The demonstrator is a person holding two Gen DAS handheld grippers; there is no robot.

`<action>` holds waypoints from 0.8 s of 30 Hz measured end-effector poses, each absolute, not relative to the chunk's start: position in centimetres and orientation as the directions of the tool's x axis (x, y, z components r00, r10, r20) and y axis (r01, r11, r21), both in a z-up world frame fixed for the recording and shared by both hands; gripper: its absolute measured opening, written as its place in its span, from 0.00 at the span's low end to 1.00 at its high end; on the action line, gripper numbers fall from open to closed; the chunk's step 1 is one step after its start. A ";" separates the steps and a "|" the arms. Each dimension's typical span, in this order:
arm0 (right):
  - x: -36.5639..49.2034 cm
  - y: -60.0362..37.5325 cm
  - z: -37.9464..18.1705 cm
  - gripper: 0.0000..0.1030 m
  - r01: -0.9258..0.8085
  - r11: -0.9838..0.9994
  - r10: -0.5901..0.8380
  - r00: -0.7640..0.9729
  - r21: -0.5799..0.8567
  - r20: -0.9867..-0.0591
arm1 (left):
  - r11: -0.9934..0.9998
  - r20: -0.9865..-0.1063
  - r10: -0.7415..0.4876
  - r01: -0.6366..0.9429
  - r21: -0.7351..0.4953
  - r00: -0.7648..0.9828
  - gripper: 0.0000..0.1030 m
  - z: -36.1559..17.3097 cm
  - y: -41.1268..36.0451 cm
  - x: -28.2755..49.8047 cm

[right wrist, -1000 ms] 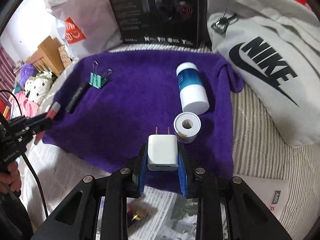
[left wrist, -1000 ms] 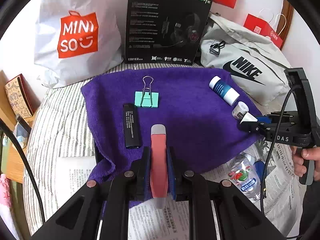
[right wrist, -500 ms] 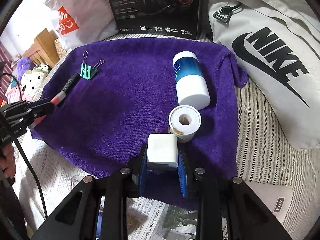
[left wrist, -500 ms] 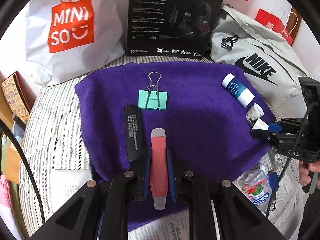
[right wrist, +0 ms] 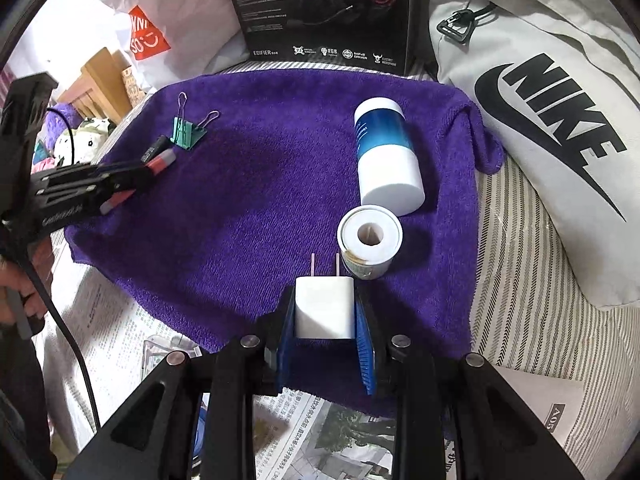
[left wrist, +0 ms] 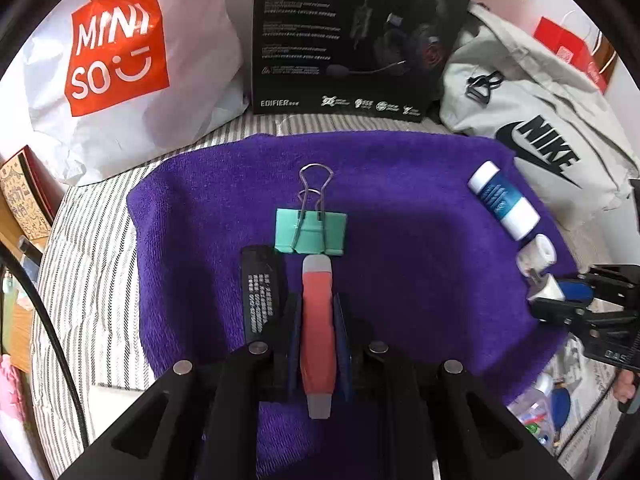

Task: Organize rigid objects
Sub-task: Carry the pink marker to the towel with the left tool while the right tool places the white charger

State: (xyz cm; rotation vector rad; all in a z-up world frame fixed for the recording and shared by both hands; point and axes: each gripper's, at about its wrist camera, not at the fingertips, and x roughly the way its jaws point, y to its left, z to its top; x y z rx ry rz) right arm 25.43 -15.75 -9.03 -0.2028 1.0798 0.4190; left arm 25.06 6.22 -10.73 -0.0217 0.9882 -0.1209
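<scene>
A purple towel (left wrist: 400,208) lies on the striped bed. My left gripper (left wrist: 316,312) is shut on a red marker with grey ends (left wrist: 316,320), low over the towel, its tip just short of a green binder clip (left wrist: 311,231). A black bar (left wrist: 260,292) lies left of the marker. My right gripper (right wrist: 325,312) is shut on a white plug charger (right wrist: 325,306), prongs forward, at the towel's near edge. A white tape roll (right wrist: 369,236) and a blue-and-white bottle (right wrist: 386,160) lie just beyond it. The left gripper (right wrist: 132,178) also shows in the right wrist view.
A white Miniso bag (left wrist: 120,72), a black headset box (left wrist: 360,32) and a grey Nike bag (left wrist: 540,120) stand behind the towel. Newspaper (right wrist: 320,440) and a plastic bottle (left wrist: 532,412) lie at the near side. A wooden shelf (right wrist: 100,76) is at the left.
Both grippers have moved forward over the towel with their objects. The marker now nearly reaches the binder clip; the charger has come up beside the tape roll.
</scene>
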 end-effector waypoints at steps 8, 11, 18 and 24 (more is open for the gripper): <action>25.0 -16.4 -8.5 0.40 -0.413 0.910 0.212 0.407 0.028 -0.889 | 0.994 -0.833 -0.086 0.100 -0.037 0.547 0.16 -11.3 5.7 25.1; 24.7 -16.5 -8.1 0.41 -0.414 0.910 0.203 0.415 0.015 -0.887 | 0.994 -0.836 -0.096 0.097 -0.051 0.540 0.18 -11.3 5.7 25.0; 22.9 -17.5 -6.7 0.45 -0.393 0.920 0.201 0.452 0.009 -0.869 | 0.989 -0.849 -0.138 0.124 -0.086 0.511 0.48 -11.2 5.0 23.8; 19.8 -18.7 -5.2 0.48 -0.361 0.932 0.206 0.493 0.017 -0.845 | 0.990 -0.814 -0.136 0.106 -0.092 0.565 0.48 -8.6 4.3 20.2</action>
